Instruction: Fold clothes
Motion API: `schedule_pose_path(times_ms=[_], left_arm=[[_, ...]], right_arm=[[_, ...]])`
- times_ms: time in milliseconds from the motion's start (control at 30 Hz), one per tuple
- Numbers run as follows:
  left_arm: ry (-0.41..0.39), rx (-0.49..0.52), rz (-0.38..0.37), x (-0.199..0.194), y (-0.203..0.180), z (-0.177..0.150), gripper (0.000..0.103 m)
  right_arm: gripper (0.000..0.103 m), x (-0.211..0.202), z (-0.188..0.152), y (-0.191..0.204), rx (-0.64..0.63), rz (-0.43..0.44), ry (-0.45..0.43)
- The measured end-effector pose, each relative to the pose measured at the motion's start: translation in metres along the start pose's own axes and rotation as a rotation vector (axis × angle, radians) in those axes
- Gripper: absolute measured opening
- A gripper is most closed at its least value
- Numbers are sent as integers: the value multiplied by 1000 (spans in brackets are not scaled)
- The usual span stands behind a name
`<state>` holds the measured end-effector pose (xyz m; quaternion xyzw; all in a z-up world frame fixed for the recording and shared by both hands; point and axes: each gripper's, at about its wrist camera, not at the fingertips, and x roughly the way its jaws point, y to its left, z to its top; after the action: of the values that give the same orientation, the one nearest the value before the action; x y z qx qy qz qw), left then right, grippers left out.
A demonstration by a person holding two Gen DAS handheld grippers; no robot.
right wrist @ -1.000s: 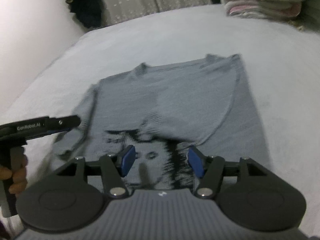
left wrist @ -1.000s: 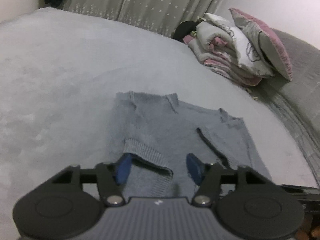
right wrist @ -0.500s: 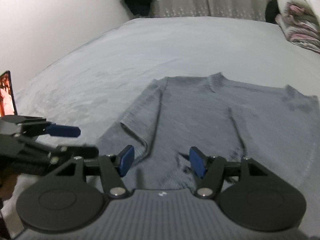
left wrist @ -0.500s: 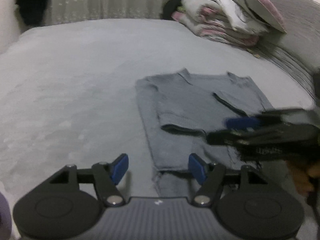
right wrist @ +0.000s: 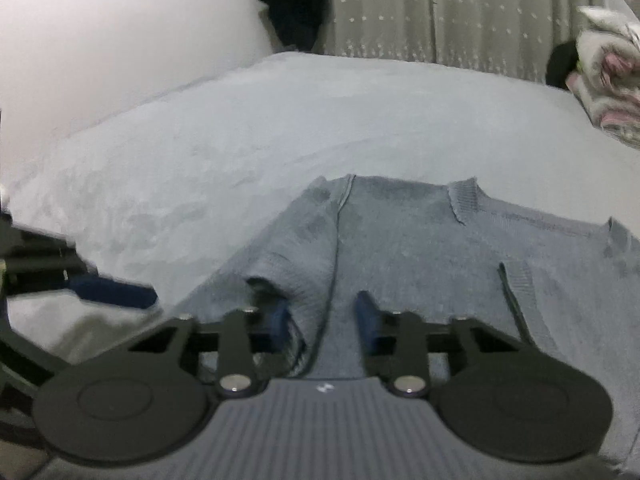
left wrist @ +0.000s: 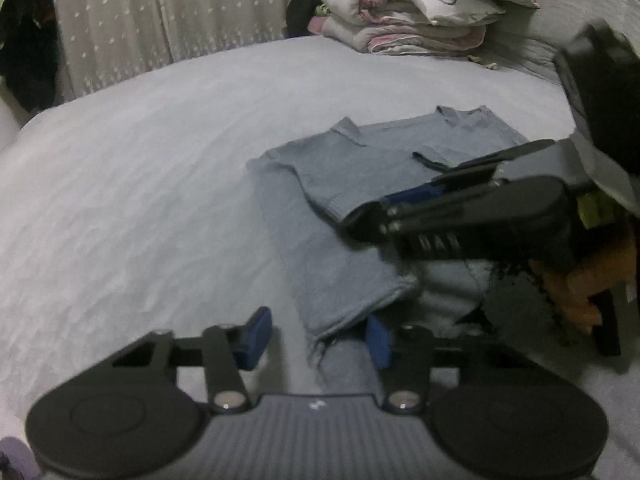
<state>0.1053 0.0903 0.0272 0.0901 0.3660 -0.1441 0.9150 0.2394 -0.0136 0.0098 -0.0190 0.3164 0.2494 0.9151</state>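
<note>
A grey-blue knit sweater (left wrist: pixel 340 184) lies flat on the bed with its sleeves folded inward. My left gripper (left wrist: pixel 318 338) sits low at the sweater's near bottom corner. Its jaws are closing, the hem corner lies between them, and a gap still shows beside the left pad. My right gripper (right wrist: pixel 322 318) rests over the folded left sleeve of the sweater (right wrist: pixel 420 248), jaws closing with flat knit and a seam between the pads. In the left wrist view the right gripper (left wrist: pixel 372 216) reaches in from the right above the sweater. The left gripper (right wrist: pixel 120 294) appears blurred in the right wrist view.
The grey bedcover (left wrist: pixel 140 180) spreads wide to the left of the sweater. Folded bedding and pillows (left wrist: pixel 408 12) are stacked at the far right. A dotted curtain (left wrist: pixel 160 8) and a dark hanging garment (left wrist: pixel 28 40) stand behind. A person's hand (left wrist: pixel 580 292) grips the right tool.
Both pairs of jaws have narrowed. The right gripper slid left across the sweater to the folded left sleeve. The left gripper backed to the hem corner and rolled.
</note>
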Motion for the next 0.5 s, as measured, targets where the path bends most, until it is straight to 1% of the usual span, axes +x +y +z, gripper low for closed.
schedule_pose_path(times_ms=[33,67,100,133,167,233,300,433,500], left_arm=[[-10,5,-8,-1,-2,1,33],[-20,10,-16,-1,-3,2,27],[-31,13,-23,-2,-5,4,20],[-44,12,-32,-3,-6,5,16],[-60,7,-46,-3,-8,8,10],[-100,-20,-88,-3,-10,14,9],[-139,-48,-132,-2,-13,19,9],[-193,-73,-206,3,-27,25,9],[-210,-66,-221,8,-36,27,9]], right_arm=[[18,0,1,-5,35,10,-3],[14,0,3,-10,74,23,-5],[8,0,5,-17,120,42,-5],[4,0,6,-24,164,59,-5],[4,0,8,-31,204,72,-6],[4,-3,10,-41,264,86,-15],[4,-8,13,-50,296,84,-32],[4,-24,20,-66,324,73,-81],[4,-31,23,-72,327,62,-98]])
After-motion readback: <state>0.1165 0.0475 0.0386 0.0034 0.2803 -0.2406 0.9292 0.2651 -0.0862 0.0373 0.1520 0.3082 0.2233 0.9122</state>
